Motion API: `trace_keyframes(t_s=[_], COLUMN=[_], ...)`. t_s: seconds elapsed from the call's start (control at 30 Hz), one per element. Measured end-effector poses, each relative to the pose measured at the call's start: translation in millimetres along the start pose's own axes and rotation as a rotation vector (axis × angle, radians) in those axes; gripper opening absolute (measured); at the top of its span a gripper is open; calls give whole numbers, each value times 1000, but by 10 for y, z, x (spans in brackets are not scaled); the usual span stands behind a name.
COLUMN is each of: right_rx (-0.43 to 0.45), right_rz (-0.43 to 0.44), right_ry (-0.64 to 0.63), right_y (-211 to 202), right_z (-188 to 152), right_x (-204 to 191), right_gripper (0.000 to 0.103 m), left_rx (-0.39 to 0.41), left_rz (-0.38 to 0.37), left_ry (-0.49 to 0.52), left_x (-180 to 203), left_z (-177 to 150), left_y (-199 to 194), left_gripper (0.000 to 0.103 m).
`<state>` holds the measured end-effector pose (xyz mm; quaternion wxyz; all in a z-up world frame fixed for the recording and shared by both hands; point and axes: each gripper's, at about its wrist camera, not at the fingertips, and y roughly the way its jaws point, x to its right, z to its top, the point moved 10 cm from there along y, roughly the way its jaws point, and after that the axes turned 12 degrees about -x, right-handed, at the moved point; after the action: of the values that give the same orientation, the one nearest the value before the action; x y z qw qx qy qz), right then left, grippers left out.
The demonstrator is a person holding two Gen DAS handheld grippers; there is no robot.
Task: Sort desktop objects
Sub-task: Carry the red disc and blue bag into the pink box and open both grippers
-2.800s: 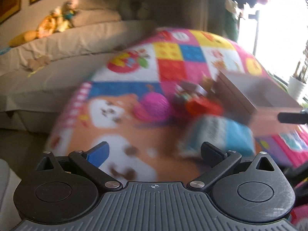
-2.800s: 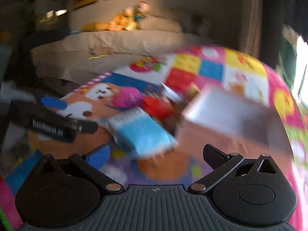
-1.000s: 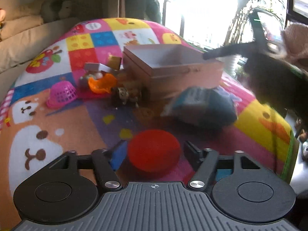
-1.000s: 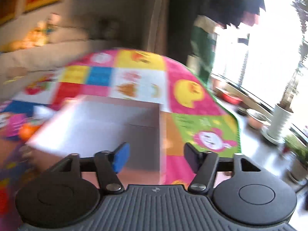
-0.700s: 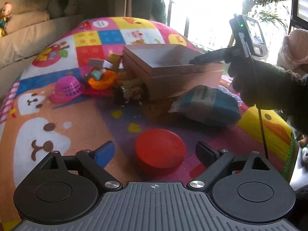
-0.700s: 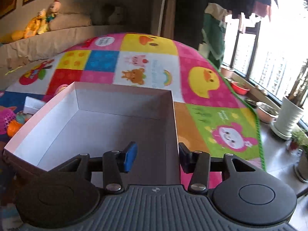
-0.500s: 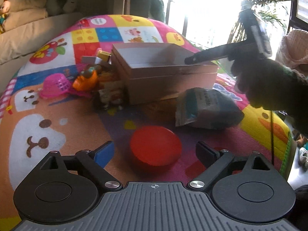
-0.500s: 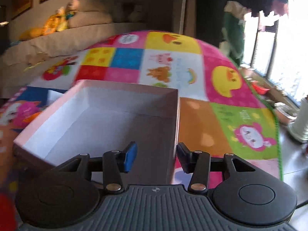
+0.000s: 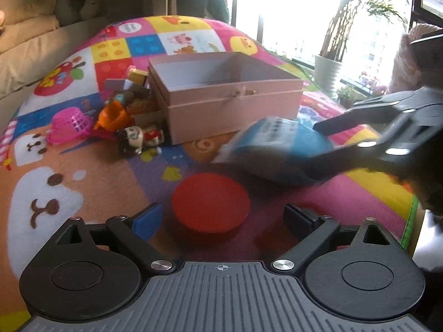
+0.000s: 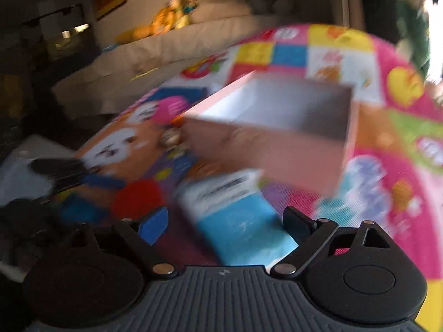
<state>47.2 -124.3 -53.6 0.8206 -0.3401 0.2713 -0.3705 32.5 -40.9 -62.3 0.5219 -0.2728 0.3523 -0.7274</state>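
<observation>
1. Red, the round lid (image 9: 211, 202) lay on the mat between the left gripper (image 9: 221, 217)'s opening, untouching jaws.
2. The blue packet (image 10: 238, 221) lay lengthwise between the right gripper (image 10: 229, 225)'s opening jaws, before the empty pink box (image 9: 227, 94).

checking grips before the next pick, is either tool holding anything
Nothing is held. The left tool is opening around the red disc; the right tool is opening around the blue pack.

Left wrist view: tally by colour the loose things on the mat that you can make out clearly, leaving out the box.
Red: 1, the round red lid
Blue: 1, the blue packet
Pink: 1, the pink basket
Orange: 1, the orange toy
Total: 4. The small jumble beside the pink box is too cluttered to count.
</observation>
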Motion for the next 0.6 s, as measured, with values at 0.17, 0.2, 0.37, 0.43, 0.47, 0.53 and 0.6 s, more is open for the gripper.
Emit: trace_keyframes(t_s=[0.17, 0.2, 0.37, 0.43, 0.47, 0.53, 0.6], right_rx=[80, 73, -52, -45, -46, -53, -60], right_rz=[-111, -149, -109, -118, -119, -110, -93], right_ry=[-101, -98, -15, -17, -17, -6, 5], right_y=[-89, -26, 305, 275, 241, 160, 45], right_z=[82, 101, 88, 81, 68, 38, 10], right_x=[-250, -216, -127, -136, -143, -123, -119], right_gripper=[91, 91, 54, 52, 51, 51, 51], left_rx=[-15, -10, -8, -11, -5, -1, 21], left_rz=[14, 16, 46, 63, 80, 79, 75], left_ry=[-10, -16, -42, -48, -40, -20, 7], left_x=[-45, -48, -68, -74, -75, -43, 4], left_z=[-17, 5, 112, 132, 144, 148, 194], left_y=[31, 41, 132, 167, 166, 128, 15], left_gripper=[99, 99, 86, 72, 69, 69, 69])
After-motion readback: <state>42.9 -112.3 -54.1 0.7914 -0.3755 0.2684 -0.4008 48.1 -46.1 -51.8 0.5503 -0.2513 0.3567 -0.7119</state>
